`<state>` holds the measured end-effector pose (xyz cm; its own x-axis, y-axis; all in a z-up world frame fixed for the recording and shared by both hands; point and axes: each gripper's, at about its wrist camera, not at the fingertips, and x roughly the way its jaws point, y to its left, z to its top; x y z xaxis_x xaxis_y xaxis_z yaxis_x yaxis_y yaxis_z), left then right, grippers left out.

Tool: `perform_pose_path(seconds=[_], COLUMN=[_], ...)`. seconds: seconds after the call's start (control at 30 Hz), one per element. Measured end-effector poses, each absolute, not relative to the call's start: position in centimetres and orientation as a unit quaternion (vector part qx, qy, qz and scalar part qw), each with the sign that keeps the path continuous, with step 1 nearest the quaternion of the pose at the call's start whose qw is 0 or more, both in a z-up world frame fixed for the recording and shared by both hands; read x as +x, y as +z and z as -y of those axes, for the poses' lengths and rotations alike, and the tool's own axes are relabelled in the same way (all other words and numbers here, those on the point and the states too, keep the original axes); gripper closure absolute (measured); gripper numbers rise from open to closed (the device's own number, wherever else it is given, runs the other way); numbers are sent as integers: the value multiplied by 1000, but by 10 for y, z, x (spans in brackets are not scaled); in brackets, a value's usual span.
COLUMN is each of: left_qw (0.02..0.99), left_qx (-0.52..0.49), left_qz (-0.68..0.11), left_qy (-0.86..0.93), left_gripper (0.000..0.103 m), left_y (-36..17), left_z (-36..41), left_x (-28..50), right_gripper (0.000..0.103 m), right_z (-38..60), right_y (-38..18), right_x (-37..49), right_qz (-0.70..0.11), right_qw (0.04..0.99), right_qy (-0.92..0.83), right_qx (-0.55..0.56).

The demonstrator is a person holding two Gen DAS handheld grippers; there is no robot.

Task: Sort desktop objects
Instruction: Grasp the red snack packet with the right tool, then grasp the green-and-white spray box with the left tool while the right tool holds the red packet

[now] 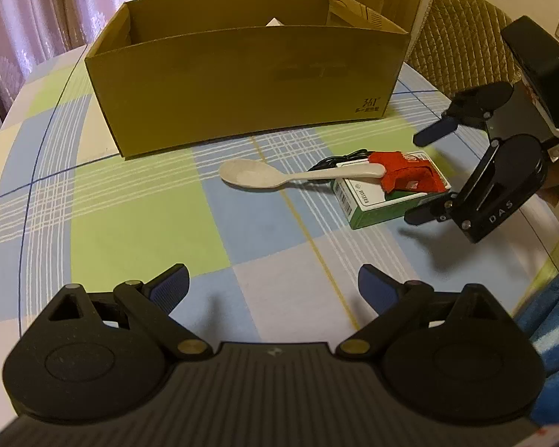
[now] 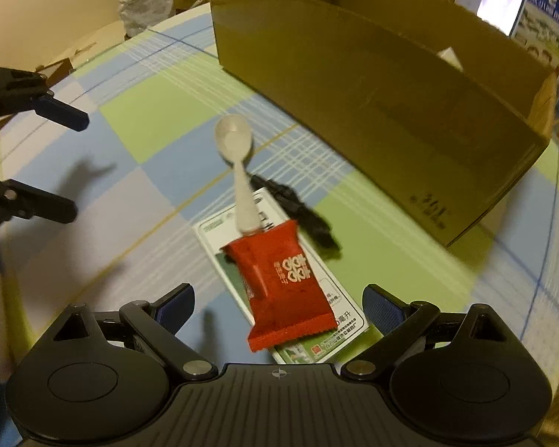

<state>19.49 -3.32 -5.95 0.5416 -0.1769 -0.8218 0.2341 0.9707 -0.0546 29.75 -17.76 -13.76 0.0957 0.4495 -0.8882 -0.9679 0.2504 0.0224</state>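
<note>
On the checked cloth of the table (image 1: 138,223), both my tools are up & empty. My left hand-held gripper (image 1: 274,285) is spread wide over bare cloth at the near edge, nothing betw. its blue pads. My right hand-held gripper (image 2: 277,303) is also wide, holding nothing, hovering just above the red snack packet (image 2: 285,283); from the left cam it shows at the right side (image 1: 425,177), fingers apart, one on the far side & one on the near side of the pile's right end.

The pile sits right of centre: a green-and-white carton (image 1: 387,201) lies flat, the red packet lies on top of it, & a pale spoon (image 1: 279,173) rests w/ its handle end on the carton touching the packet, bowl on the cloth toward the left. A black cable (image 2: 298,208) is bunched just beyond the carton on its far side, partly hidden.

Far side of the table: a big open cardboard box (image 1: 242,85), near wall facing me, w/ a small white thing (image 1: 274,22) poking up inside; can't tell what. Behind the box on the right is a padded chair back (image 1: 454,37).
</note>
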Motion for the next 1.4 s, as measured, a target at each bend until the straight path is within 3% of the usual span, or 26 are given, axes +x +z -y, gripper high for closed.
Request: perform_pose_path(seconds=[0.23, 0.4, 0.57, 0.7, 0.8, 1.17, 1.4], left_qw=[880, 881, 883, 884, 884, 881, 880], left_qx=[25, 27, 23, 22, 21, 27, 25], left_qz=[-461, -459, -456, -456, -455, -456, -458], left_qy=[-114, -112, -107, -106, -106, -121, -123], left_gripper=[8, 8, 8, 8, 8, 8, 8], left_y=[-56, -49, -44, -43, -43, -46, -47], left_z=[29, 27, 25, 27, 29, 42, 44], left_x=[189, 181, 174, 173, 173, 180, 183], right_gripper=[9, 15, 36, 49, 69, 71, 74], right_z=[181, 183, 191, 184, 178, 226, 203], right_y=[-133, -128, -123, -123, -126, -133, -141], right_x=[272, 259, 274, 278, 284, 313, 287], right_qz=[-470, -462, -496, -495, -498, -503, -510], right_qw=[605, 627, 669, 689, 696, 741, 692], right_qy=[584, 572, 526, 498, 482, 406, 468], right_qx=[-269, -256, -174, -179, -187, -182, -204])
